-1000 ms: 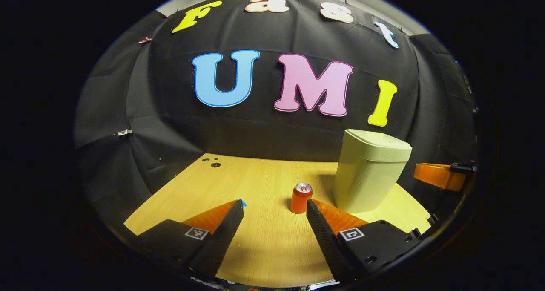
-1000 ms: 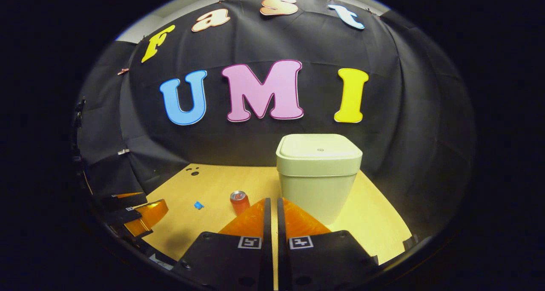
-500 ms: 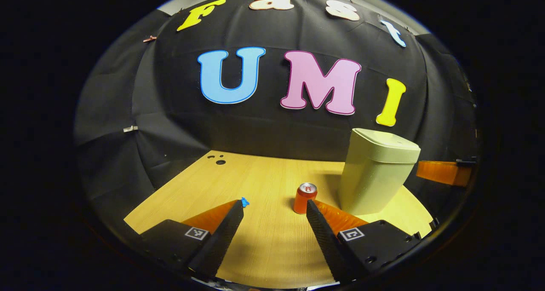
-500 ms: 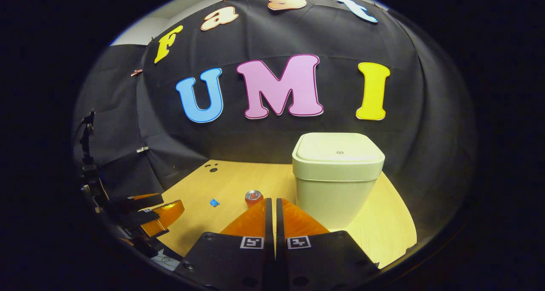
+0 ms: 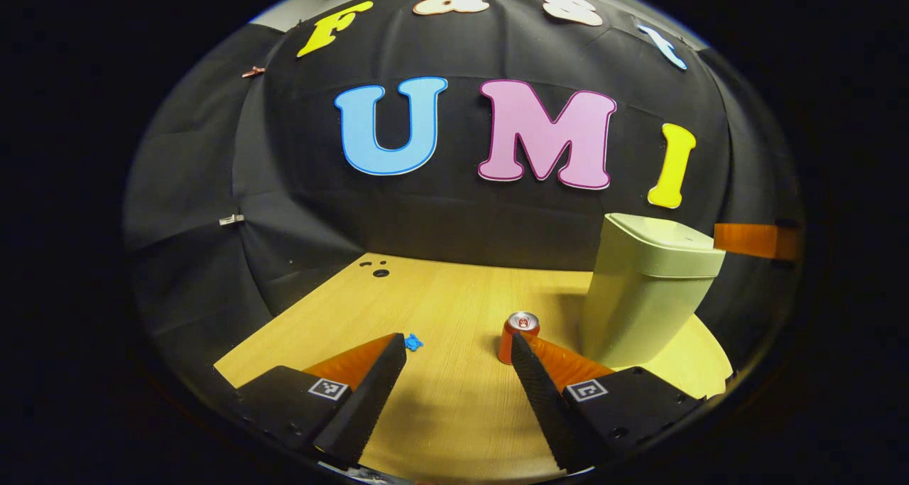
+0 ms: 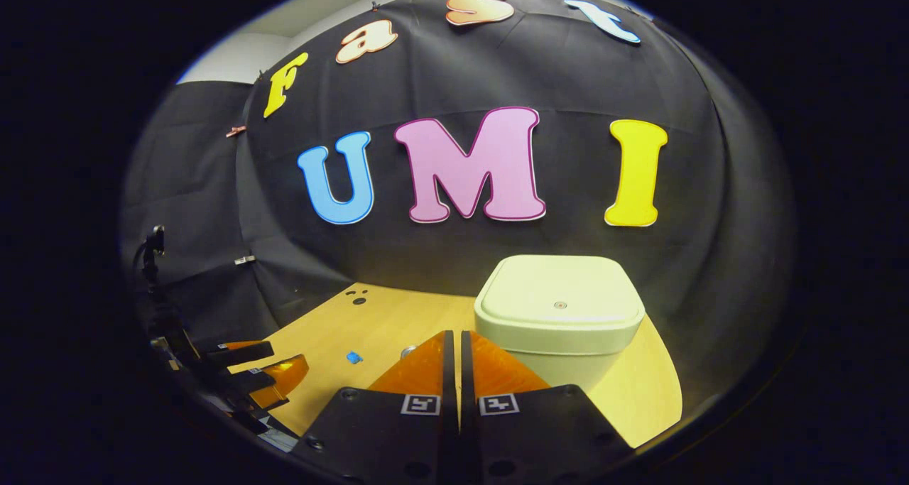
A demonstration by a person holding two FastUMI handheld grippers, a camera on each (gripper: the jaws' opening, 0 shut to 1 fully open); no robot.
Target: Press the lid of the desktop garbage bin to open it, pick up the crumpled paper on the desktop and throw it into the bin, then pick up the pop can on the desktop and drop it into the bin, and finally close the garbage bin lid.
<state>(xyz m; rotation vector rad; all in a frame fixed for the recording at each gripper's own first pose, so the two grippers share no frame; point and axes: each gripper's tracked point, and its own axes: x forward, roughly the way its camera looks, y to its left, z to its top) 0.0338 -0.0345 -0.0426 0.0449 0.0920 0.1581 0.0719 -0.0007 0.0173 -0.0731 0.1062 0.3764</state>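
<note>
Above bin, right tool closed; left tool wide, empty

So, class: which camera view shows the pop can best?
The left gripper view: the pop can stands upright on the table, top and side visible, beside the bin. In the right gripper view, just its top peeks past the right tool.

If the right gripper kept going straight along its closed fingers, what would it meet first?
Probably the pale green plastic bin: the right gripper, fingers closed, points just left of the bin's near upper edge, under its shut lid. Depth is unclear; it may slip past its left side.
</note>
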